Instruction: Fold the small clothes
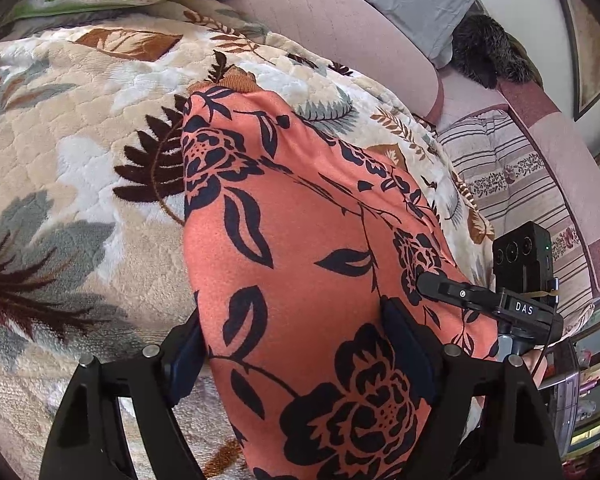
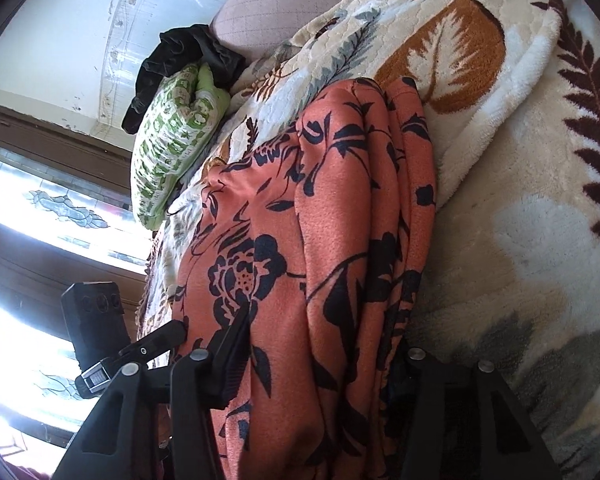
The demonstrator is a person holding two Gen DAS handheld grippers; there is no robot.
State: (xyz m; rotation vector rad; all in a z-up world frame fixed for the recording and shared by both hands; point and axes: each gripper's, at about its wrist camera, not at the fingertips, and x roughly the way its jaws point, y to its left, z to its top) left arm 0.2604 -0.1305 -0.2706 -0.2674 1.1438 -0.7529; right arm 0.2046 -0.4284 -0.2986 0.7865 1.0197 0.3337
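An orange garment [image 1: 300, 240] with a dark flower print lies folded lengthwise on a plush leaf-patterned blanket [image 1: 80, 140]. My left gripper [image 1: 296, 352] straddles its near end with the jaws wide. The left pad sits against the cloth's edge and the right pad presses into the fabric. My right gripper [image 2: 320, 352] holds a bunched stack of the same garment [image 2: 332, 220]. Its left finger [image 2: 232, 352] lies on the cloth, and its right finger is mostly hidden behind the folds. Each gripper's finger also shows at the garment's edge in the other view.
A green-and-white pillow [image 2: 172, 140] and a dark cloth [image 2: 180, 56] lie at the head of the bed. A pink padded headboard [image 1: 340, 28] and a striped sheet [image 1: 512, 176] border the blanket. A bright window [image 2: 40, 240] is on the left.
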